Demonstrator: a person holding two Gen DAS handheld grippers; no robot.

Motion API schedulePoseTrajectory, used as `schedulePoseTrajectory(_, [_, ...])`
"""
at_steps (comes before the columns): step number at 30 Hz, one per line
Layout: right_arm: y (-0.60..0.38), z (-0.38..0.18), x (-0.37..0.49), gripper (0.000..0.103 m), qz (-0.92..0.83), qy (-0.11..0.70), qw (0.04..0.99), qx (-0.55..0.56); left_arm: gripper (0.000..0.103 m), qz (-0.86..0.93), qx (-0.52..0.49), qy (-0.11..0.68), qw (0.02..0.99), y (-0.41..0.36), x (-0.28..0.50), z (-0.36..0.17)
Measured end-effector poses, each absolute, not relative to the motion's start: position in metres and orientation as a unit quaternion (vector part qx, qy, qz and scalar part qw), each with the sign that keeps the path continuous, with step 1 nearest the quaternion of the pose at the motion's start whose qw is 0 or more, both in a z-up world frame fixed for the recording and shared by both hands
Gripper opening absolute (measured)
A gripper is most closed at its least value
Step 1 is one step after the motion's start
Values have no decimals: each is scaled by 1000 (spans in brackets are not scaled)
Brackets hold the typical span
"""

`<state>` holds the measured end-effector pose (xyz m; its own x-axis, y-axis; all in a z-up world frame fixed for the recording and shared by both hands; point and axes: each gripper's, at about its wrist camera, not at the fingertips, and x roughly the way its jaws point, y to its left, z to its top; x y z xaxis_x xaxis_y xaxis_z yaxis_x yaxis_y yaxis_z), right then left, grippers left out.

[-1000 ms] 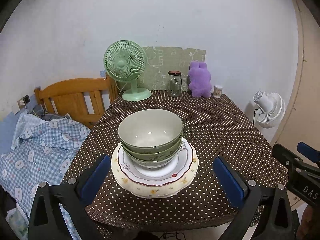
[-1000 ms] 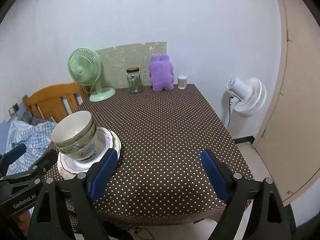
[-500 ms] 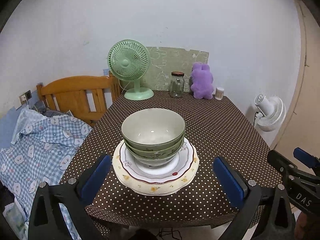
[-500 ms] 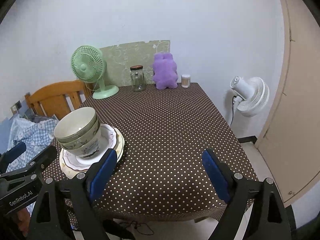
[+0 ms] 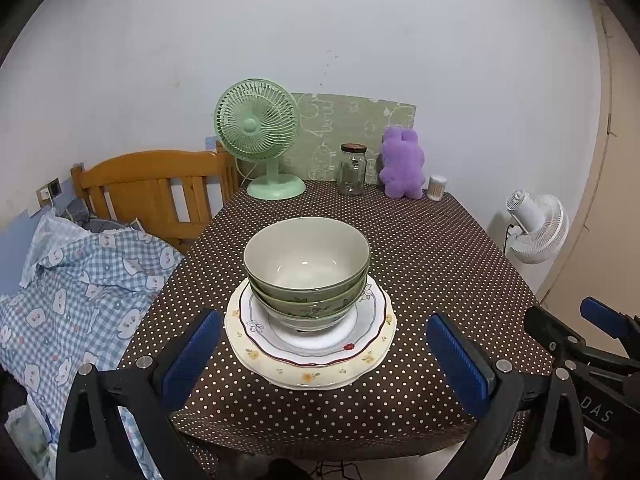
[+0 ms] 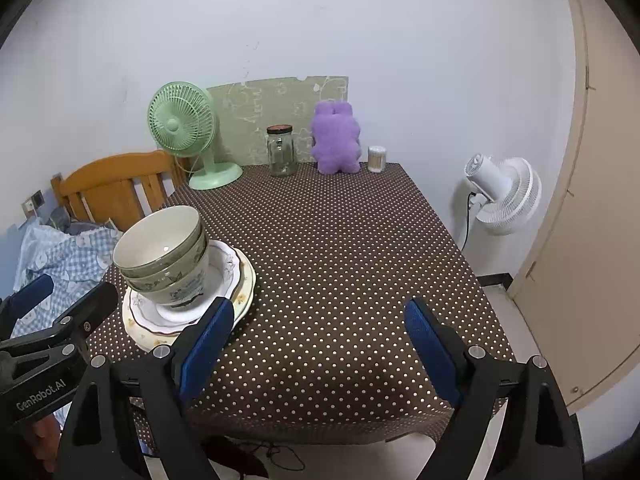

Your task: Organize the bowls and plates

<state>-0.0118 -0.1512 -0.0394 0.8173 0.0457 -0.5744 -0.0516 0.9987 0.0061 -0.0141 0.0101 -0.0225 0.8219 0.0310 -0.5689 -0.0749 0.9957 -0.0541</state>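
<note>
Three nested green bowls (image 5: 306, 264) (image 6: 160, 254) stand on stacked plates (image 5: 310, 358) (image 6: 246, 286) near the front left of a brown polka-dot table (image 5: 420, 264) (image 6: 340, 264). My left gripper (image 5: 326, 360) is open, level with the near side of the plates, its blue pads apart on either side and touching nothing. My right gripper (image 6: 316, 346) is open over bare cloth to the right of the stack, nothing between its fingers. Each gripper shows at the edge of the other's view.
At the table's far edge stand a green desk fan (image 5: 260, 136), a glass jar (image 5: 352, 170), a purple plush toy (image 5: 402, 164) and a small white container (image 5: 437, 187). A wooden chair (image 5: 152, 192) and blue checked cloth (image 5: 76, 292) lie left; a white floor fan (image 6: 504, 196) stands right.
Both grippers have drawn back and risen slightly from the table, so the stack and table look a little farther away. Both stayed open and the stack has not moved.
</note>
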Motion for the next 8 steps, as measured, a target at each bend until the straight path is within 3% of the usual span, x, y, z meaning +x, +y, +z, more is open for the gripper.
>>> schedulePoseTrajectory(8, [-151, -41, -11, 89, 23, 308, 951, -7, 103, 28, -39, 300, 953, 9, -14, -23])
